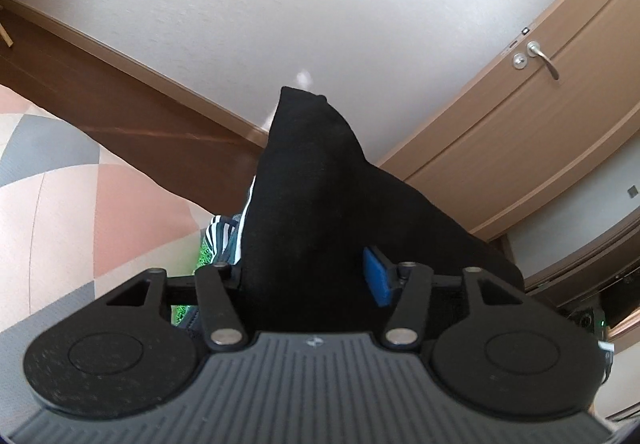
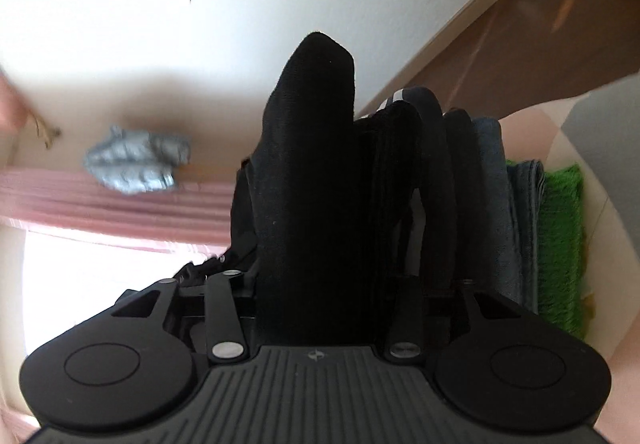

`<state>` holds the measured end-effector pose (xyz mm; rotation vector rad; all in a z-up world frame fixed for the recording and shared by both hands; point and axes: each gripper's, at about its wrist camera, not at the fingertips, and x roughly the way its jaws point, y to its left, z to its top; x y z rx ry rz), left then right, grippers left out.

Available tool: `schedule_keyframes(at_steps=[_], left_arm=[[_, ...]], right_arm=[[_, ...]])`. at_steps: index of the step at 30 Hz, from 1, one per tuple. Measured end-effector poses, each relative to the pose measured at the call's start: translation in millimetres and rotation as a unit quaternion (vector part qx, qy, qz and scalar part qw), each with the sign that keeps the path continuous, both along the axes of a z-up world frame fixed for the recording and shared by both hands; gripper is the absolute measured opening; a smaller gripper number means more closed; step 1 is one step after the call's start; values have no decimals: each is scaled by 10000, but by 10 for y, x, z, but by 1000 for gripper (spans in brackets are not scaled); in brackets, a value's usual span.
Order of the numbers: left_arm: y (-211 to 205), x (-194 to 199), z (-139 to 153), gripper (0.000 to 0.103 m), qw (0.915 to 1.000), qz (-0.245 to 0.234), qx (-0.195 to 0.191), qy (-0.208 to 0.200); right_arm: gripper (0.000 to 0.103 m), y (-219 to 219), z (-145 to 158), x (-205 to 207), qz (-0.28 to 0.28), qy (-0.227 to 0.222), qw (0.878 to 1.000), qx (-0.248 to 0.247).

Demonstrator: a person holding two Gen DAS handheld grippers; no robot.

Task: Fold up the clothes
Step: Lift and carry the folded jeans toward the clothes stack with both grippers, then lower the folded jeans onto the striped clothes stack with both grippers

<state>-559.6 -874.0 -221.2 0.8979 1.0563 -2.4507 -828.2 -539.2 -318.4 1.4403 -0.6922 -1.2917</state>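
Note:
A black garment (image 1: 316, 196) fills the middle of the left wrist view. My left gripper (image 1: 308, 276) is shut on it; a blue finger pad (image 1: 376, 276) shows at the cloth's right edge and the left finger is hidden. The same black garment (image 2: 312, 180) stands up between the fingers of my right gripper (image 2: 320, 284), which is shut on it; both fingertips are hidden by the cloth. Both grippers hold the garment lifted, with the cameras tilted toward the walls.
A stack of folded clothes (image 2: 492, 196) with a green towel (image 2: 564, 236) lies on the patterned mat (image 1: 80, 180). A striped garment (image 1: 222, 236) peeks out at left. A wooden door (image 1: 520, 116), pink curtain (image 2: 120, 200) and a grey crumpled item (image 2: 136, 160) are around.

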Motion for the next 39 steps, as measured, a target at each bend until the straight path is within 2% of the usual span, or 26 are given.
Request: schedule_keyframes(at_steps=[3, 4, 7, 9, 11, 13, 14, 17, 18, 20, 21, 23, 25, 29, 31, 32, 34, 37, 39], left_arm=[[5, 68, 165, 50, 9990, 242, -367, -121], [37, 129, 238, 49, 9979, 342, -523, -165], [154, 196, 516, 46, 9932, 605, -992, -53], [299, 84, 683, 45, 9881, 494, -1454, 95], [475, -148, 771, 45, 9821, 217, -1862, 162], [628, -408, 765, 45, 9748, -53, -2228, 101], [673, -528, 728, 44, 9728, -133, -2313, 48], [682, -775, 536, 42, 9758, -154, -2181, -42], [666, -826, 452, 42, 9755, -113, -2190, -165], [624, -916, 278, 37, 9745, -24, -2203, -430], [585, -916, 177, 30, 9758, 27, -2133, -474], [524, -865, 13, 13, 9789, 197, -1962, -533], [496, -799, -119, 8, 9788, 335, -1949, -537], [476, -746, -171, 7, 9771, 426, -2001, -581], [546, -741, -16, 8, 9729, 395, -2183, -658], [605, -713, 70, 13, 9696, 368, -2324, -673], [740, -580, 217, 25, 9628, 381, -2589, -666], [1007, -232, 372, 26, 9593, 494, -2731, -515], [1152, 9, 387, 26, 9601, 635, -2684, -459]], right_arm=[[52, 135, 177, -100, 233, 418, 9987, 180], [56, 190, 264, -108, 233, 673, 9971, 258], [58, 362, 581, -77, 74, 1697, 9841, 521], [54, 444, 830, 47, -241, 2676, 9611, 638], [54, 508, 1065, 203, -588, 3643, 9272, 648], [52, 419, 1139, 370, -606, 4288, 9005, 405], [50, 358, 1163, 453, -578, 4585, 8864, 277], [46, 93, 1033, 685, -294, 5313, 8466, 60], [45, 12, 926, 723, -187, 5398, 8414, 165], [44, -75, 689, 742, -82, 5365, 8430, 370], [44, -67, 579, 737, -108, 5302, 8467, 435], [44, -54, 397, 744, -185, 5300, 8464, 499], [43, -40, 273, 767, -173, 5353, 8431, 496], [43, -12, 181, 863, -175, 5432, 8383, 429], [43, 14, 188, 857, -134, 5487, 8348, 442], [43, 41, 241, 838, -91, 5506, 8335, 457], [43, 85, 394, 846, -58, 5610, 8271, 344], [43, 258, 567, 925, -115, 5782, 8158, -19], [43, 424, 637, 991, -184, 5825, 8122, -266]])
